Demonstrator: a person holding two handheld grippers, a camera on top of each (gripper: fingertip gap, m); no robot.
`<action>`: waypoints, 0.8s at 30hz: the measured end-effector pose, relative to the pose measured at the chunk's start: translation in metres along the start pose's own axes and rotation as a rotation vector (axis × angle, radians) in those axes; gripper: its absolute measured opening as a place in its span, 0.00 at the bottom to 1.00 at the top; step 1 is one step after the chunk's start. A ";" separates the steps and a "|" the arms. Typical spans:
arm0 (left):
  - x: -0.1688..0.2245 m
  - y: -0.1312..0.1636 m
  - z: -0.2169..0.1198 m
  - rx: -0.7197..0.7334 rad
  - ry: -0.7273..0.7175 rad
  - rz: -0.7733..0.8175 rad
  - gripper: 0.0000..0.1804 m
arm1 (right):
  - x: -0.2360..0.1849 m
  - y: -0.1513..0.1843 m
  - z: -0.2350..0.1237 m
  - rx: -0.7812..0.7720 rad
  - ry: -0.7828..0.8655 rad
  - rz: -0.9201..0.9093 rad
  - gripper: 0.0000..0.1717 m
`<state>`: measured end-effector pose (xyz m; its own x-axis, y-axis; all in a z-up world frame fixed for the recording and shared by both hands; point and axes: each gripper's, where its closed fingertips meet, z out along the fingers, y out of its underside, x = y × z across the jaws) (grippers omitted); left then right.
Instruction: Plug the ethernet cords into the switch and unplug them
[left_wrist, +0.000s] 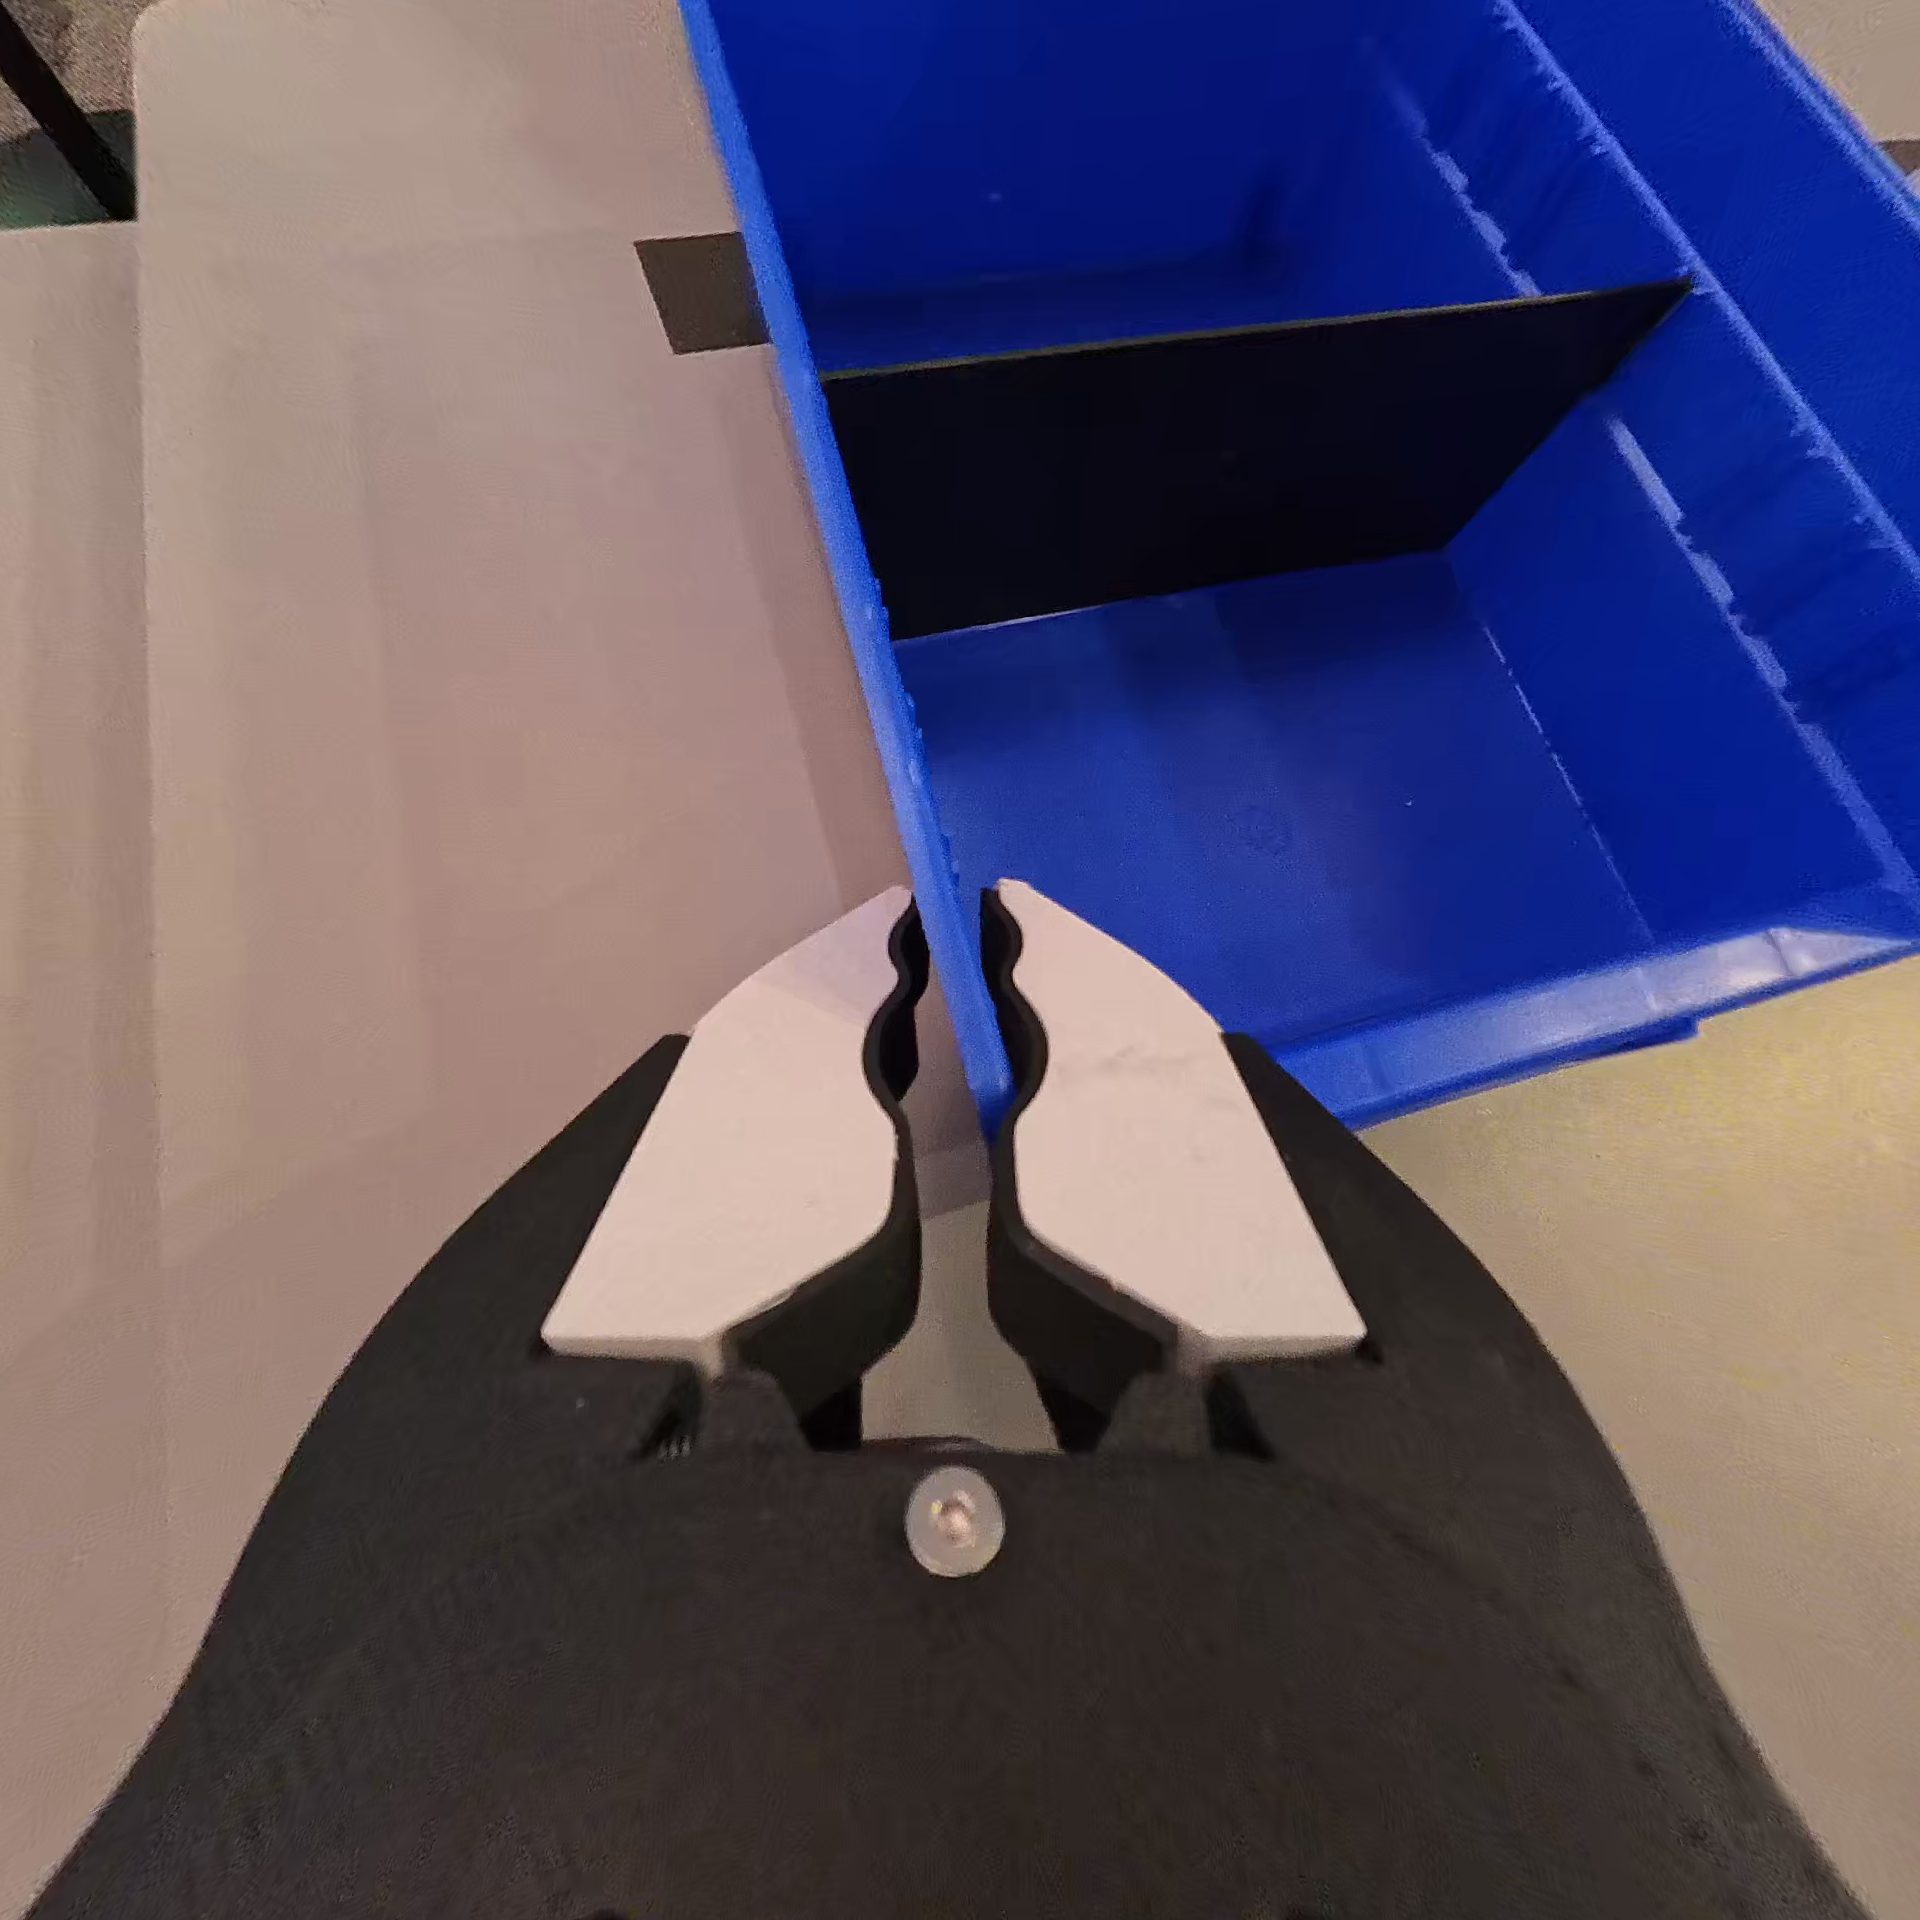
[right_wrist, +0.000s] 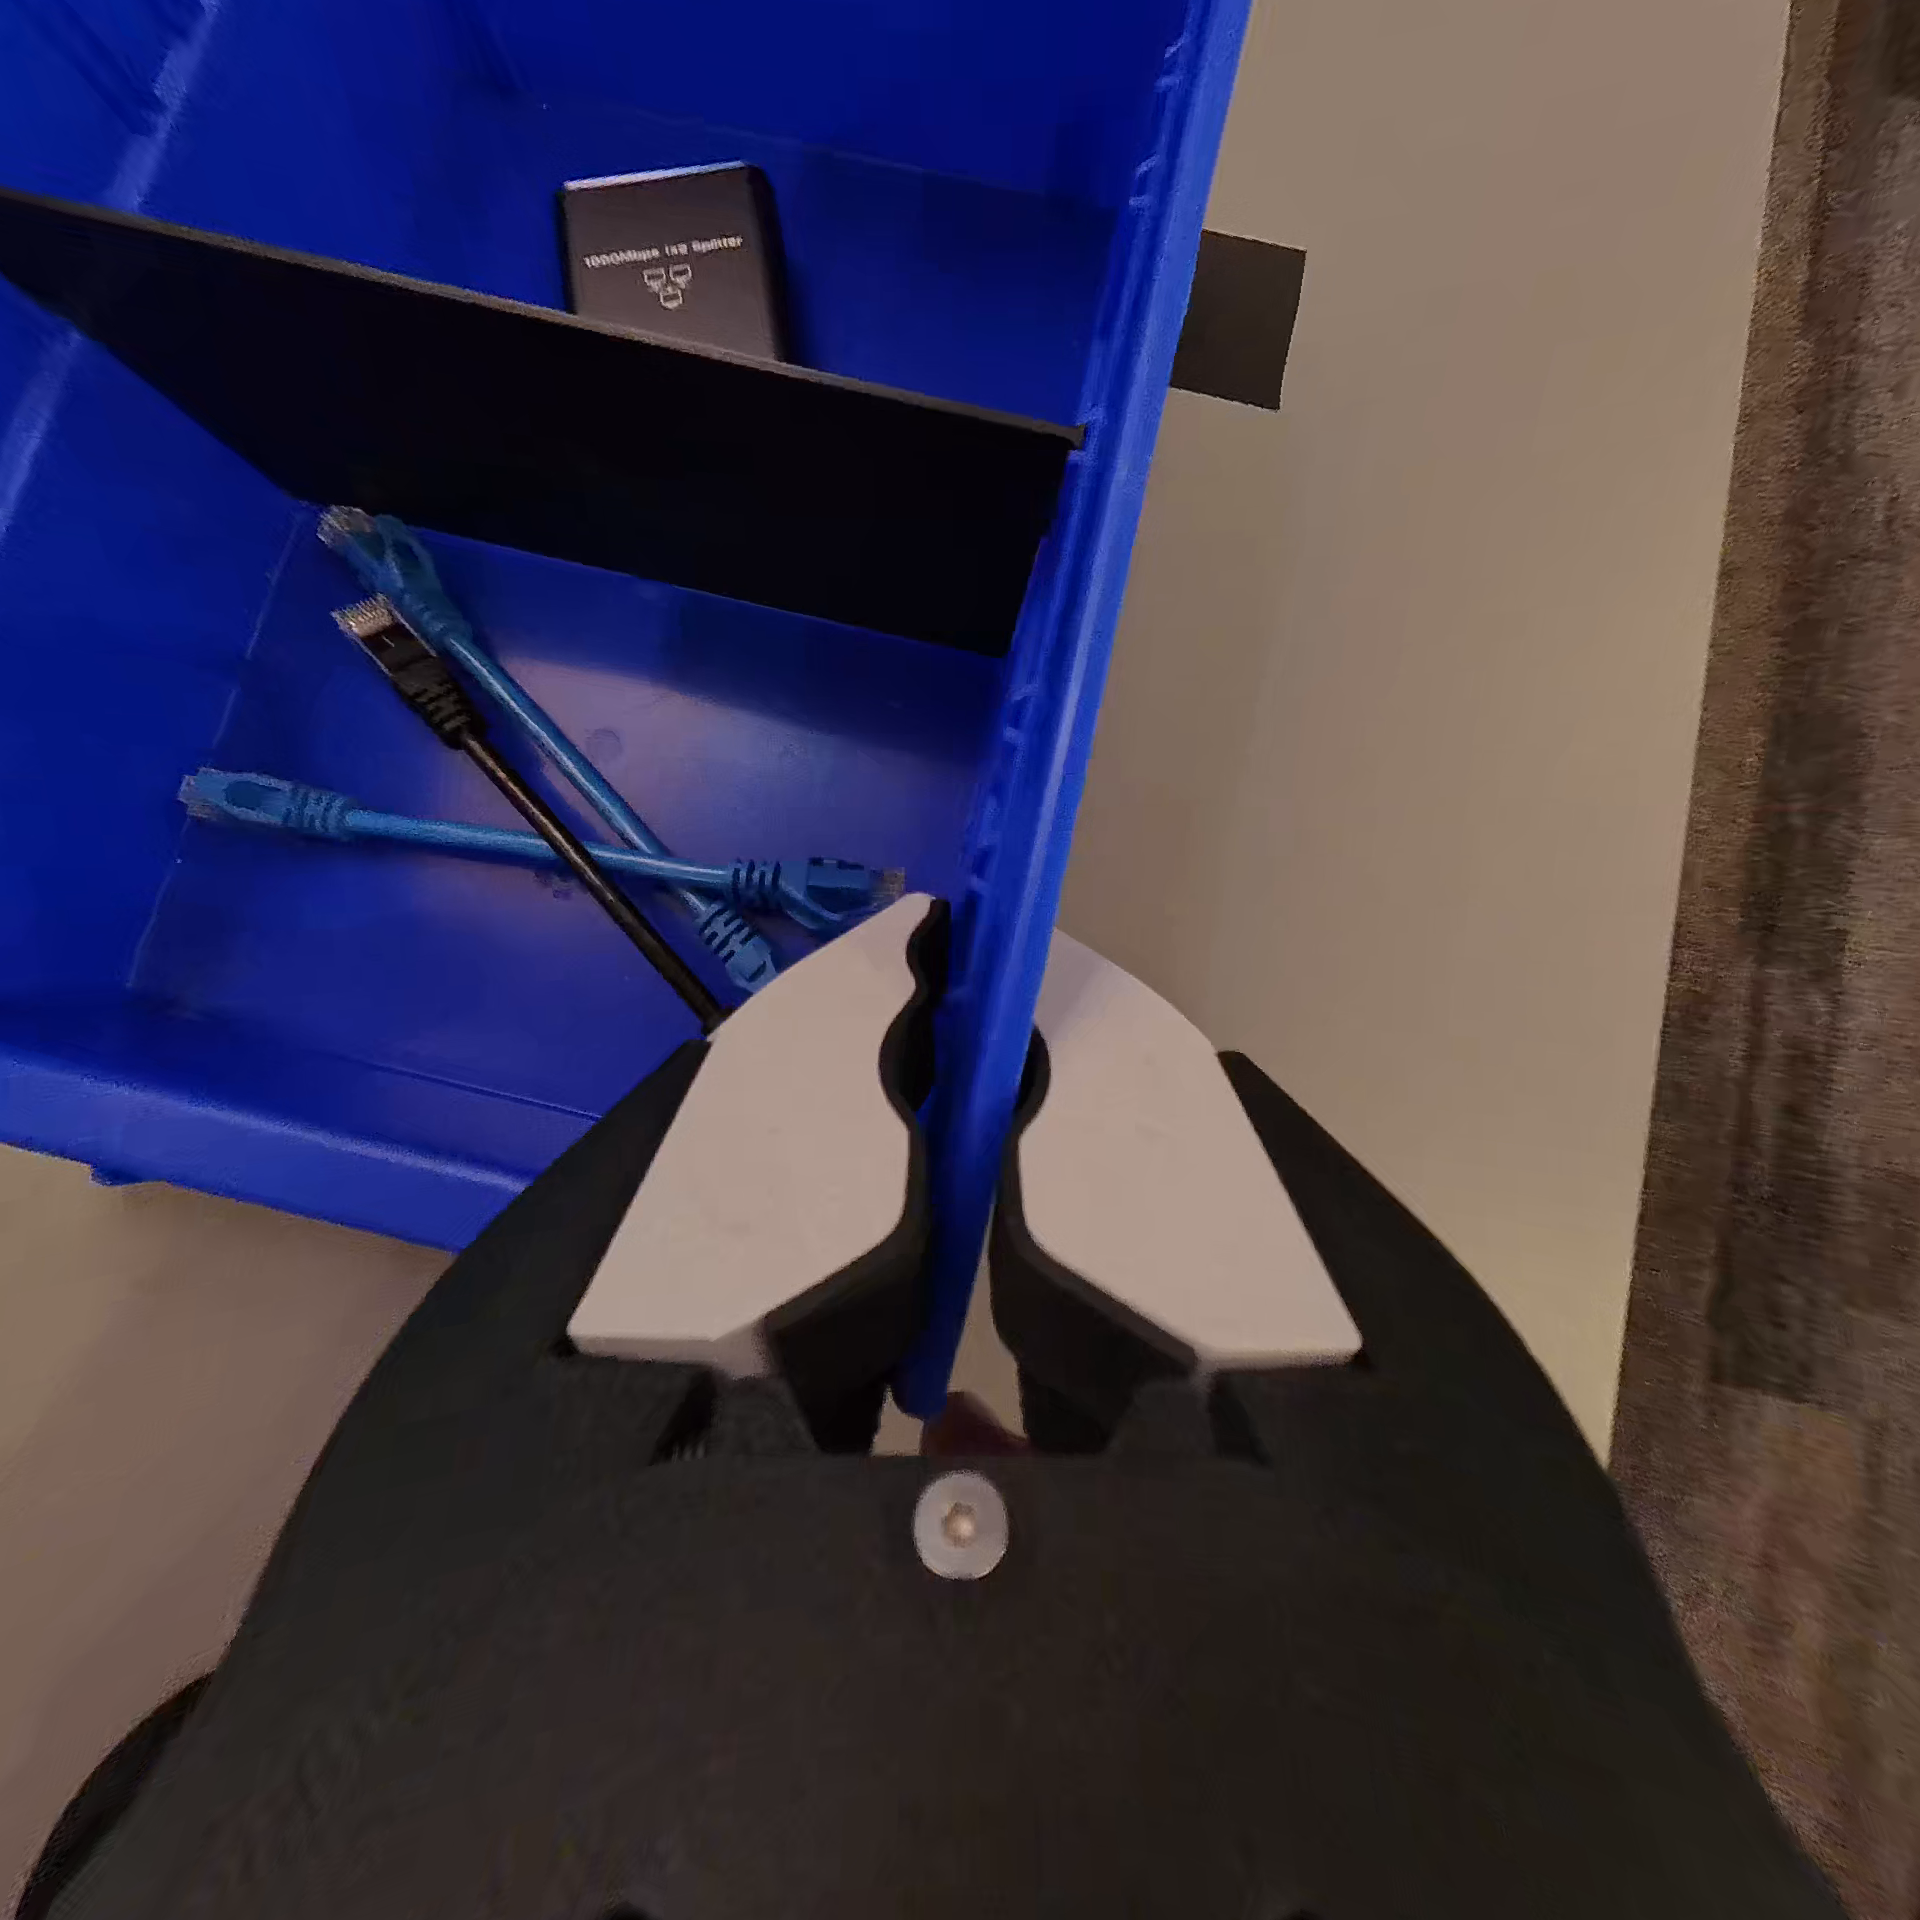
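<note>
Now both grippers clamp the blue plastic bin: left gripper (left_wrist: 951, 904) on its left wall (left_wrist: 831, 499), right gripper (right_wrist: 961, 914) on its right wall (right_wrist: 1132, 416). Move evenly, level, so the three short ethernet cords (right_wrist: 540, 790) and small black switch (right_wrist: 675, 270) inside stay put.

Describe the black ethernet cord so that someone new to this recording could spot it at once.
Start at the blue bin, in the near compartment in front of its black divider. The black cord lies slanting across two crossed blue cords. It alone is black, with a silvery plug.
</note>
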<state>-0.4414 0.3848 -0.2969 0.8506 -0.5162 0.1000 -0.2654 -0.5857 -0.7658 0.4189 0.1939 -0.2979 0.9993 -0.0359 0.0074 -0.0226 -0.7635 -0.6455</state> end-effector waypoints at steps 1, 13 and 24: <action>-0.001 0.000 0.000 -0.006 -0.007 0.003 0.04 | -0.001 0.000 0.000 -0.010 0.004 -0.008 0.04; -0.001 -0.001 -0.016 0.050 0.071 -0.061 0.02 | -0.035 0.018 -0.029 -0.135 -0.079 -0.044 0.03; -0.022 0.007 -0.096 0.178 -0.029 -0.070 0.04 | -0.118 0.054 -0.072 -0.208 -0.228 -0.191 0.03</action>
<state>-0.5057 0.3320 -0.2440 0.8775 -0.4584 0.1411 -0.1225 -0.4986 -0.8581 0.2982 0.1110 -0.2787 0.9664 0.2465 -0.0728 0.1828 -0.8583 -0.4795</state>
